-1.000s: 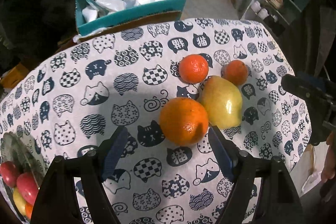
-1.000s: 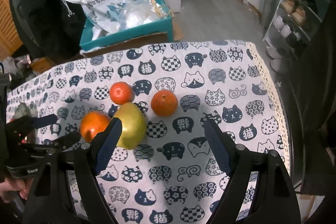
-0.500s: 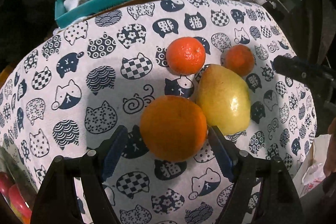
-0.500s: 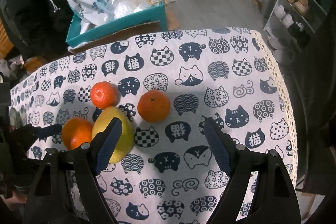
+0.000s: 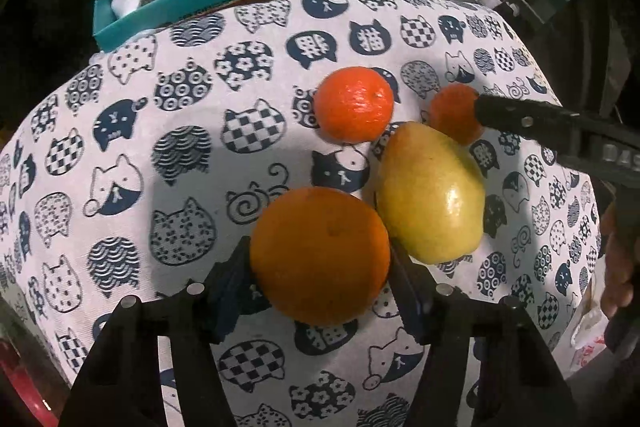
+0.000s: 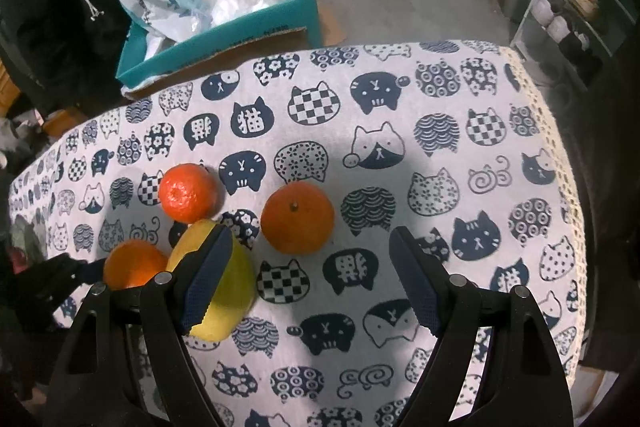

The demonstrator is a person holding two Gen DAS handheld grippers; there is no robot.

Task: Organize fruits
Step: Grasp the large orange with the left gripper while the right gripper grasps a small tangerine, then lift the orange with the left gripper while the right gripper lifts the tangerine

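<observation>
A large orange [image 5: 320,255] lies on the cat-print tablecloth, between the fingers of my left gripper [image 5: 322,291], whose jaws stand close on both sides of it. A yellow-green pear [image 5: 432,195] touches it on the right. Two smaller tangerines lie behind: one [image 5: 354,103] in the middle, one [image 5: 456,113] at the right. In the right wrist view my right gripper [image 6: 310,283] is open and empty, just before a tangerine [image 6: 298,217]; the pear [image 6: 224,291], the other tangerine [image 6: 188,193] and the large orange [image 6: 134,263] lie to its left.
A teal box [image 6: 224,31] with plastic bags stands on the floor beyond the table's far edge. A shelf rack [image 6: 568,7] is at the right. The table's right edge [image 6: 560,155] has a lace trim. Something red [image 5: 20,387] shows at the lower left.
My left gripper has moved forward until the large orange sits between its fingers, and the fingers have narrowed on it. My right gripper has moved down and forward towards the right tangerine.
</observation>
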